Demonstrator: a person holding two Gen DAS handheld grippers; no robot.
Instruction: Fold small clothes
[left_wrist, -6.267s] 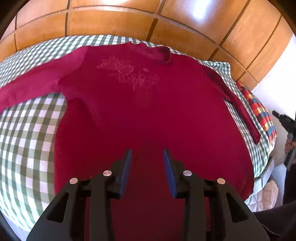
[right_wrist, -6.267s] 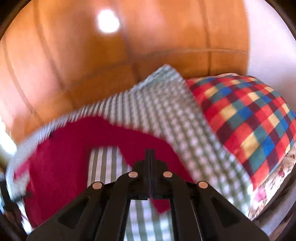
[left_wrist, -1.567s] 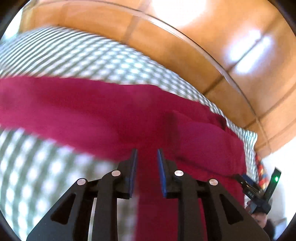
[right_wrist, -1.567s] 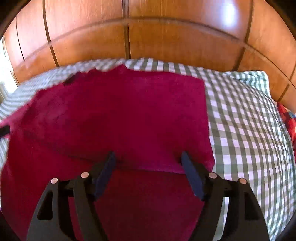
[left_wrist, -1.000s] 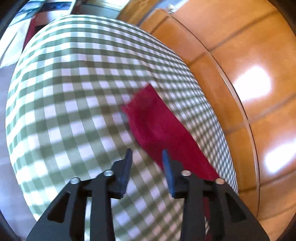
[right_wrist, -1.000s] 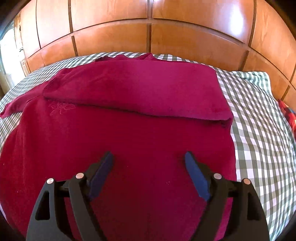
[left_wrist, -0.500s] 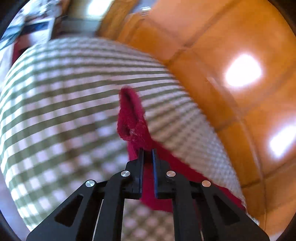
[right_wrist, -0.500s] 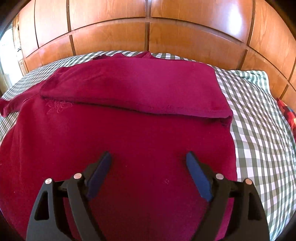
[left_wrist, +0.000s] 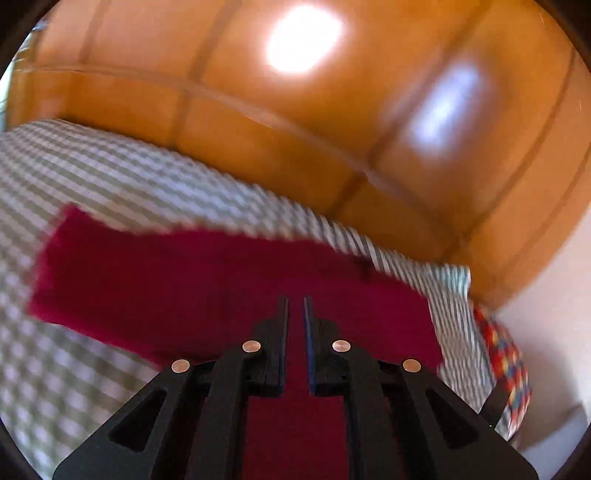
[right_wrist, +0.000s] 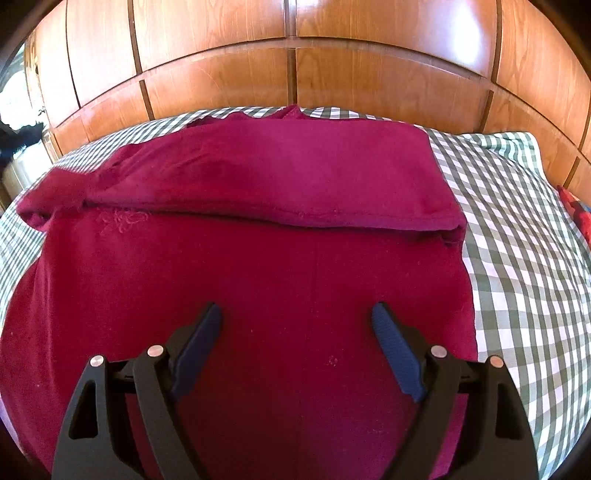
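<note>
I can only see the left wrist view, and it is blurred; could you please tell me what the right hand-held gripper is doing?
Observer: The right hand-held gripper is open, jaws wide, over the lower body of the sweater, gripping nothing.
Operator: Thank you. Is any fold in place?
Observer: Yes, a flap lies folded across the upper part, its edge straight.
Operator: Does anything show beneath it?
Observer: Faint embroidery shows just below that edge, toward the left.

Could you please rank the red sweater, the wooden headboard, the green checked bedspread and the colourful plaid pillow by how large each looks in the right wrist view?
1. red sweater
2. wooden headboard
3. green checked bedspread
4. colourful plaid pillow, only a sliver at the frame edge
</note>
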